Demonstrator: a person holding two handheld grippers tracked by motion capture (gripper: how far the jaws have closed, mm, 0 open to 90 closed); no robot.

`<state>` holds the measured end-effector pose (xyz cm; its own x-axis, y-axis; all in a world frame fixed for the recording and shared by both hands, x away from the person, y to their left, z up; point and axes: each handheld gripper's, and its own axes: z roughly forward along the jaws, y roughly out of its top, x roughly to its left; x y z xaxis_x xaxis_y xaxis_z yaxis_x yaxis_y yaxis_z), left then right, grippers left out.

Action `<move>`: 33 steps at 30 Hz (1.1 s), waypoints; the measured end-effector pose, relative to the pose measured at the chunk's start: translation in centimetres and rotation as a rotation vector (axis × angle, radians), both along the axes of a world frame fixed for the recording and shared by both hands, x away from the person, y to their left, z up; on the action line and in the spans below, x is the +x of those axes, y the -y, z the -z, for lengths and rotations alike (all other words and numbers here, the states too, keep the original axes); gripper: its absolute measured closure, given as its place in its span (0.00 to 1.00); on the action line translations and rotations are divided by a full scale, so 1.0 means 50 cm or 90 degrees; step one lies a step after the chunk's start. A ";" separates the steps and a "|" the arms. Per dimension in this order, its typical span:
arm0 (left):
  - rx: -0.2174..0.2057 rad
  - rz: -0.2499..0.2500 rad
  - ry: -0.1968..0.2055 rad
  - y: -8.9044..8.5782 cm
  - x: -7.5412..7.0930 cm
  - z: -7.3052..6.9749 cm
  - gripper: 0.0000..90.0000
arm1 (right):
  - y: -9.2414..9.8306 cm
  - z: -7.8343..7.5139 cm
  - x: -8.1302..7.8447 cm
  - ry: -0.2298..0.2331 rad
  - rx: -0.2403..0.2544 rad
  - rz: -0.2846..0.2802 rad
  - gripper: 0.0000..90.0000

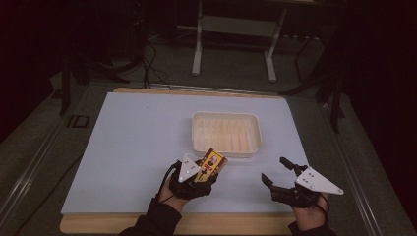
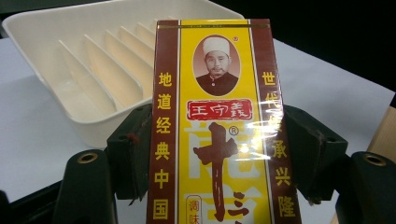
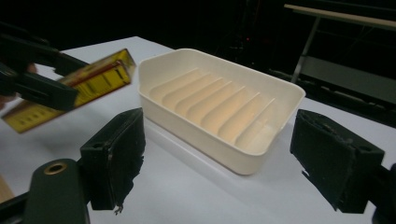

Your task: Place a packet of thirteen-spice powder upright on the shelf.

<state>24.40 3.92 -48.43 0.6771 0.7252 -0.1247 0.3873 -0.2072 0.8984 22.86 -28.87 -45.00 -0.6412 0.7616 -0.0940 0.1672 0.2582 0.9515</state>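
Your left gripper (image 1: 204, 173) is clamped on the yellow-and-brown box (image 2: 219, 126), holding it above the white table (image 1: 137, 142) just short of the ribbed cream tray (image 1: 226, 132). Your right gripper (image 1: 278, 173) hangs with jaws wide apart.

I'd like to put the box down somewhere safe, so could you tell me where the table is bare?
The whole left half of the white table top, from its left edge to the ribbed tray, is bare. Bare too is the strip behind the tray. It is crowded at the near edge, with the left gripper holding the box and the right gripper.
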 end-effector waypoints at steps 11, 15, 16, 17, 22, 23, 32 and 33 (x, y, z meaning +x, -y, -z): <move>-0.048 0.029 0.081 0.012 -0.012 0.008 0.37 | -0.033 -0.033 -0.018 -0.032 0.057 -0.061 0.18; -0.060 0.033 0.087 0.013 -0.012 0.010 0.37 | -0.047 -0.042 -0.019 -0.037 0.052 -0.072 0.18; -0.062 0.032 0.086 0.013 -0.013 0.009 0.37 | -0.050 -0.043 -0.018 -0.042 0.052 -0.076 0.17; -0.066 0.032 0.087 0.013 -0.013 0.009 0.37 | -0.054 -0.043 -0.016 -0.047 0.052 -0.081 0.17; -0.070 0.045 0.116 0.015 -0.019 0.003 0.37 | -0.067 -0.056 -0.010 -0.069 0.076 -0.102 0.15; -0.071 0.045 0.124 0.016 -0.021 0.002 0.37 | -0.070 -0.060 -0.009 -0.065 0.072 -0.099 0.15; -0.089 0.047 0.169 0.026 -0.031 -0.010 0.37 | -0.115 -0.086 0.008 -0.063 0.125 -0.099 0.12; -0.089 0.045 0.170 0.027 -0.032 -0.011 0.37 | -0.122 -0.088 0.009 -0.060 0.134 -0.097 0.12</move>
